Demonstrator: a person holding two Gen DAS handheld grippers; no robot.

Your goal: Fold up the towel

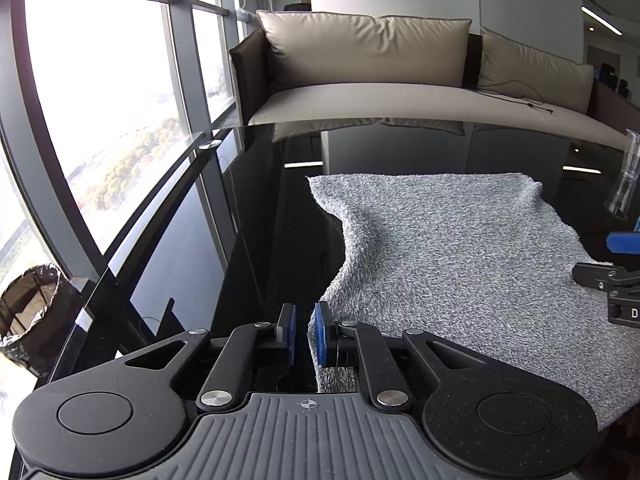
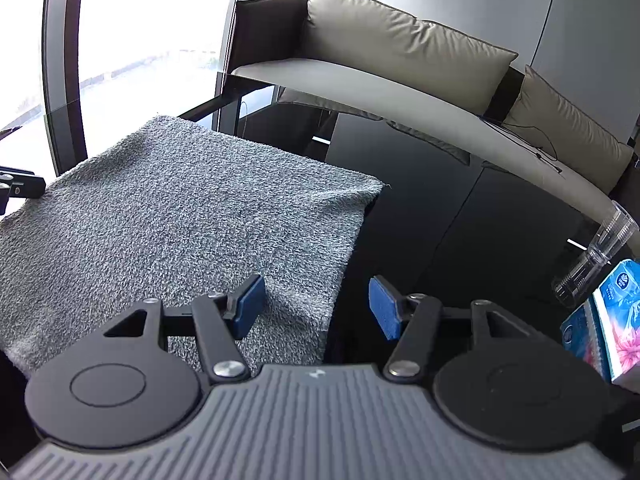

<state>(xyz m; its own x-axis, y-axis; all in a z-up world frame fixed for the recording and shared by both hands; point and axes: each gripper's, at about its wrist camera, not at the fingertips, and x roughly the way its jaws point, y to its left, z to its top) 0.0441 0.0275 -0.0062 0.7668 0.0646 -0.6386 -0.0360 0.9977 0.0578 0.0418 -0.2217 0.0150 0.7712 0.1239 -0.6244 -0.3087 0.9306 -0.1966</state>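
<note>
The left gripper (image 1: 306, 334) had its jaws nearly clenched at the near left corner of the grey terry towel (image 1: 452, 264) on the glossy black counter (image 1: 208, 280); the right gripper (image 2: 316, 306) stood released astride the right corner, needing to pinch next

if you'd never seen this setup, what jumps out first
The grey towel spread on the glossy black table fills the middle, its near corners by the two grippers. The left gripper is nearly shut at the towel's near left corner; the right gripper stands open straddling the near right edge. Behind, a beige sofa sits by tall windows.
</note>
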